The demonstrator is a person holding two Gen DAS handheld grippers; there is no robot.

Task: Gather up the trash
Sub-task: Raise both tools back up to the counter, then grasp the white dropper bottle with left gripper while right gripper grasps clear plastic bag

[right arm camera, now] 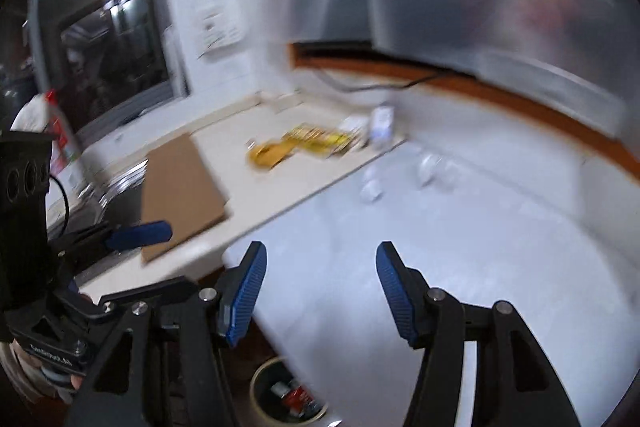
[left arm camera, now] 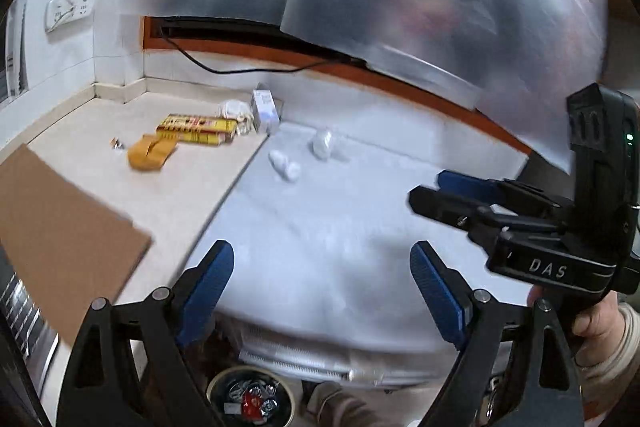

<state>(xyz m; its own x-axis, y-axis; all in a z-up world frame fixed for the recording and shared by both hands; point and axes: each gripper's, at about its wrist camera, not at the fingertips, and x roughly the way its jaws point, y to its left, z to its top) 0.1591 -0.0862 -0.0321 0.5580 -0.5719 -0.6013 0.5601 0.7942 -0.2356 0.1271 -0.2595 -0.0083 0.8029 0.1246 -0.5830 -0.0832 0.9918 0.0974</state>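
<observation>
Most of the trash is not picked up yet. We see a yellow box [left arm camera: 197, 128], a crumpled yellow wrapper [left arm camera: 149, 151] just beside it, a white wad [left arm camera: 234, 108] and a small white carton [left arm camera: 265, 110] far back on the counter [left arm camera: 120, 195]. Two white lumps [left arm camera: 285, 165] lie on the white sheet [left arm camera: 340, 227] near them. Down below, the bin [left arm camera: 251, 401] already has some trash in it.

Our left gripper [left arm camera: 322, 289] is wide open and holds nothing. Our right gripper [right arm camera: 320, 297] is partly open and empty too. Both point forward and down over the sheet, well apart from the trash, side by side
</observation>
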